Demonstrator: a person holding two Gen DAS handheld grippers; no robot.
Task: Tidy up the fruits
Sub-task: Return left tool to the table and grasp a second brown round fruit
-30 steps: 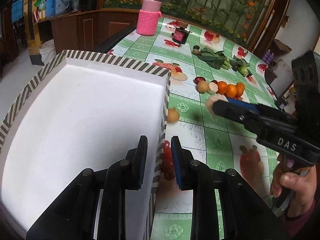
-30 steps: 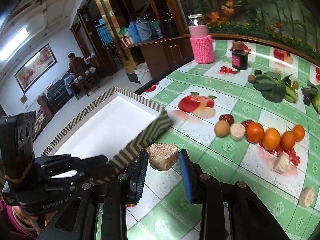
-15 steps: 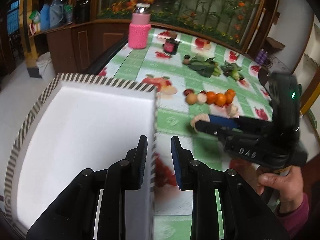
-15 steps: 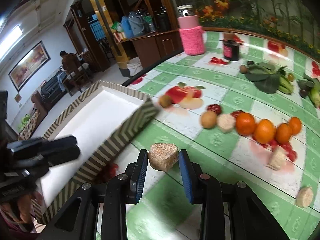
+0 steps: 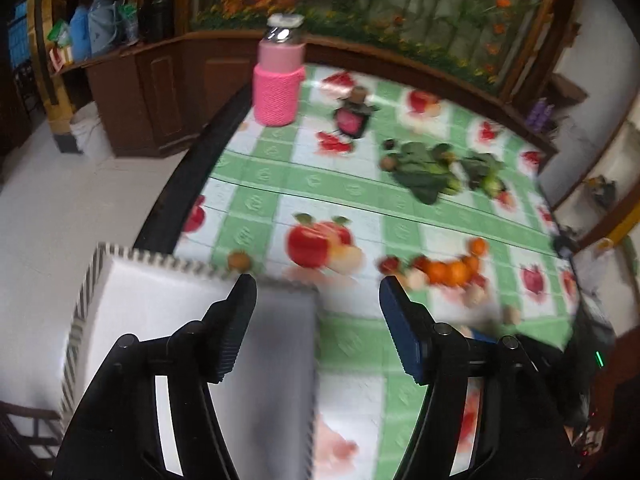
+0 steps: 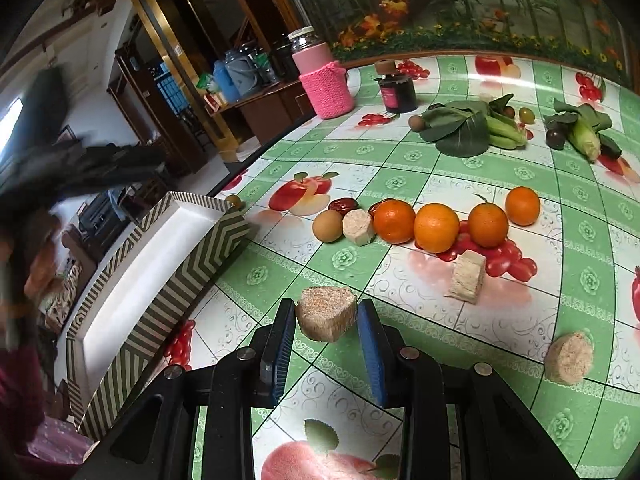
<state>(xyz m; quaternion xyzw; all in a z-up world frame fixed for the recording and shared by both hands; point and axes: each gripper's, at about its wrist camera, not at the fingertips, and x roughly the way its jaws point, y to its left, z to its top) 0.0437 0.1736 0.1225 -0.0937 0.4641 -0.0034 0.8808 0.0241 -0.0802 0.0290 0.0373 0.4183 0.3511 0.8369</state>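
My right gripper is shut on a tan fruit chunk, held above the green checked tablecloth. A striped box with a white inside lies to its left. A row of several oranges, a brown egg-like fruit and pale chunks lies ahead on the table. My left gripper is open and empty, above the box's near right corner. The oranges show blurred ahead of it. A small brown fruit sits at the box's far edge.
A pink knitted jar, a dark small jar and leafy greens with corn stand at the table's far side. Another tan chunk lies at the right. The table edge and floor are to the left.
My left gripper has let go of the box wall, opened wide and pulled back and up. The box now rests on the table. My right gripper still holds the chunk.
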